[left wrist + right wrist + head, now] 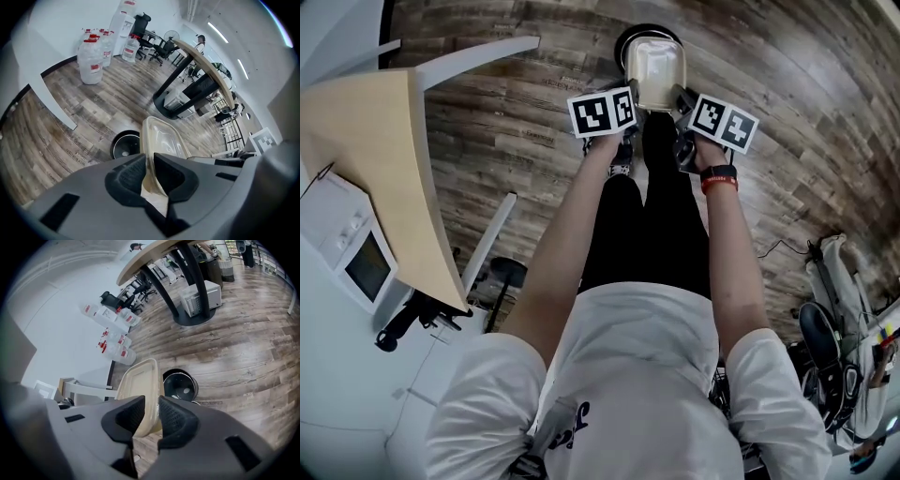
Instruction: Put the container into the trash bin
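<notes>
Wood-plank flooring, grey-brown and streaky, runs under everything. One container hangs above it, a rectangular tub of cloudy, cream-tinted plastic with rounded corners and a thin lip. Two grippers carry it between them. One, the left gripper, has its dark ribbed pads pinched nearly together on one thin wall. Its partner, the right gripper, clamps the opposite wall with its jaws a little further apart. Below the tub sits a single trash bin, round and black, its mouth facing up. Clear water jugs with red labels cluster by the white wall.
</notes>
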Motion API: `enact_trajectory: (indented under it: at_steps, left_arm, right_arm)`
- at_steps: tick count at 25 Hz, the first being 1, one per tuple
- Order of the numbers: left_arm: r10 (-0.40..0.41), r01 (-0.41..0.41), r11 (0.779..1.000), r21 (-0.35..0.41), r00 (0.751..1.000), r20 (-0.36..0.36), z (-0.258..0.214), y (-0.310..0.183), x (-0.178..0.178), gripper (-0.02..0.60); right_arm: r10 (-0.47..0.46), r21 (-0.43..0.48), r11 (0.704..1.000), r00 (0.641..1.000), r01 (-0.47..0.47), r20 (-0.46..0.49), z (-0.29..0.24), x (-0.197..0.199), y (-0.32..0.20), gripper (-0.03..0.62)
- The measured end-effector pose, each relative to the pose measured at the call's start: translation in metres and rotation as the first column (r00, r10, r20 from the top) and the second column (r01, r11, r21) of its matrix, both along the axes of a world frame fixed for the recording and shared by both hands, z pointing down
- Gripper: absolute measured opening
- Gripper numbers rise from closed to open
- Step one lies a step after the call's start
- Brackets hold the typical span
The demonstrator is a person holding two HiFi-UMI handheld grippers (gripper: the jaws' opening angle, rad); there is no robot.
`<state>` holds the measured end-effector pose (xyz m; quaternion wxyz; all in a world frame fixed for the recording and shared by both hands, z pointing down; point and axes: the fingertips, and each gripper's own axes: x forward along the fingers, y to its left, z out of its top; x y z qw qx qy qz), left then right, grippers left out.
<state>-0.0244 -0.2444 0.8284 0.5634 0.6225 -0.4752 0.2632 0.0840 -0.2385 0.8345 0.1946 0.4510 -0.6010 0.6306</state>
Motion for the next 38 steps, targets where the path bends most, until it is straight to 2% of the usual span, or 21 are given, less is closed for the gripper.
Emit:
enact_trajectory:
  at_steps: [9,19,28,38]
  left_arm:
    - [-0.002,0.004,0.997,-0.075,1.0,0.023,0.081,0.01,-0.019,0.064]
    - [-0.019,0.017,0.99,-0.139,1.0,-0.011,0.16,0.016,-0.023,0.066]
    - [-0.001,-0.002,0.981,-0.192,1.0,-0.012,0.211,0.02,-0.019,0.071]
    - [0.013,-0.014,0.973,-0.232,1.0,-0.007,0.257,0.011,-0.021,0.074]
  right_arm:
    - [-0.024,-0.079,0.997,1.0,0.023,-0.012,0.081,-0.019,0.009,0.106]
    - [-0.036,-0.137,0.99,0.998,0.029,-0.047,0.156,-0.022,0.011,0.106]
    - [-0.026,-0.189,0.982,0.999,0.019,-0.034,0.207,-0.018,0.016,0.107]
    - [-0.051,-0.208,0.977,0.998,0.044,-0.031,0.253,-0.021,0.005,0.109]
